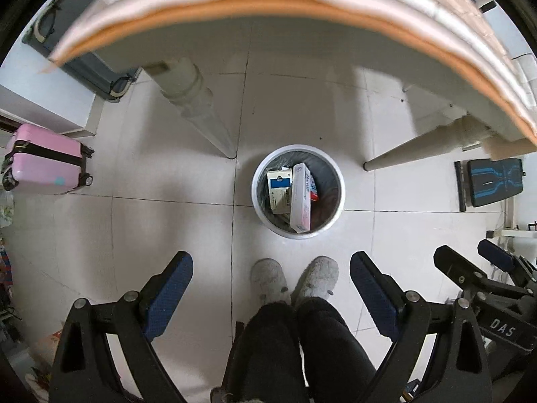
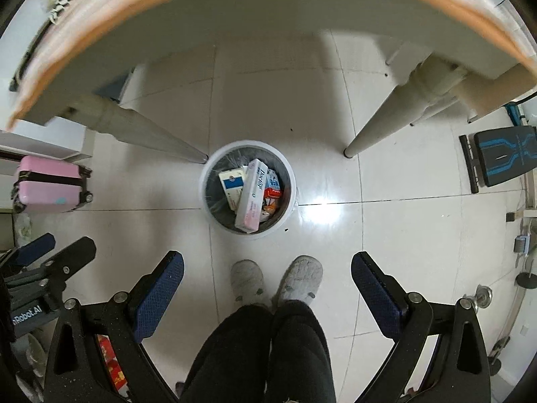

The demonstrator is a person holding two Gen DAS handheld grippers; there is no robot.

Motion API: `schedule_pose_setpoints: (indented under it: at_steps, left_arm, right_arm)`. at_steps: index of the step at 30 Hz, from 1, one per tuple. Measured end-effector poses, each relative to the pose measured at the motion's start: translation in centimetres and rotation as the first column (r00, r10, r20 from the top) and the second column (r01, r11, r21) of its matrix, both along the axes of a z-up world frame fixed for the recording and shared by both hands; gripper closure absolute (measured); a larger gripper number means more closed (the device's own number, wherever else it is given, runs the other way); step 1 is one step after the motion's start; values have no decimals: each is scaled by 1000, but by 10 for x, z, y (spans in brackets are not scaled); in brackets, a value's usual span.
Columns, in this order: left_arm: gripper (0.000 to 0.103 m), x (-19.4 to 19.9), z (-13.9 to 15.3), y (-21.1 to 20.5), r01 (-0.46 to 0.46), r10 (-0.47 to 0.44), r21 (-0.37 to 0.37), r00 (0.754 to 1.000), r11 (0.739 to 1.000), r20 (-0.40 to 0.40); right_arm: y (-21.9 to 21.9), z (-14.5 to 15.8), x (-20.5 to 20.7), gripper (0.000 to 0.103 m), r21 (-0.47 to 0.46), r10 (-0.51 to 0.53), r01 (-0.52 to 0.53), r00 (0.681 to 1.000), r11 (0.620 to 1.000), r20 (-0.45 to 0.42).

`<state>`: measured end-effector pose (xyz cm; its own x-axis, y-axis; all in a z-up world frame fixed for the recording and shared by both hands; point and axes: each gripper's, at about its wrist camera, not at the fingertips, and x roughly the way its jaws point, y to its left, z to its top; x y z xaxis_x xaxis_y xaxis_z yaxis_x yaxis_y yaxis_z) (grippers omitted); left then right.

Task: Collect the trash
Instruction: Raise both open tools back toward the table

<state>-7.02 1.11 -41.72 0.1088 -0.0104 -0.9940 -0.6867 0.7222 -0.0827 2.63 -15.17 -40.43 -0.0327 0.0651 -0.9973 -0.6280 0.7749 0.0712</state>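
Looking straight down from both wrist cams, the white trash bin [image 1: 298, 190] sits mid-frame on the tiled floor [image 1: 167, 221], between the two table legs and just ahead of the person's grey slippers [image 1: 294, 280]. It's already stuffed: a long pink-and-white carton [image 1: 301, 198] stands tilted on end, leaning on a blue-and-white box [image 1: 280, 189], with a red packet [image 2: 272, 193] wedged beside them in the right wrist view.

Left gripper [image 1: 271, 288] is spread wide with nothing between its blue pads. Right gripper [image 2: 267, 287] is the same, wide and empty, and it also pokes in at the lower right of the left view.

My guess is they're about done, or between pickups. What could go wrong from here: that tall carton reaches up to about the rim, so dropping anything else on top could bounce it out or tip the carton over the edge. Reaching low could also clip the table edge [image 1: 268, 3] across the top of the frame. Pink suitcase [image 1: 47, 159] at left is well clear.
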Motion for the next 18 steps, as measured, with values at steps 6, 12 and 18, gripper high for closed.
schedule_pose_setpoints:
  at_steps: [6, 12, 18]
  left_arm:
    - [7, -17, 65, -5, -5, 4, 19, 1000, 1000, 2]
    - [7, -23, 120, -3, -2, 0, 84, 1000, 996, 24]
    - [7, 8, 142, 21, -57, 48, 125, 996, 991, 69]
  right_arm:
    - [-5, 89, -13, 2, 29, 12, -12, 1000, 1000, -1]
    - [1, 162, -17, 2, 89, 22, -20, 1000, 996, -13]
    - [19, 205, 19, 2, 158, -47, 51, 998, 986, -29]
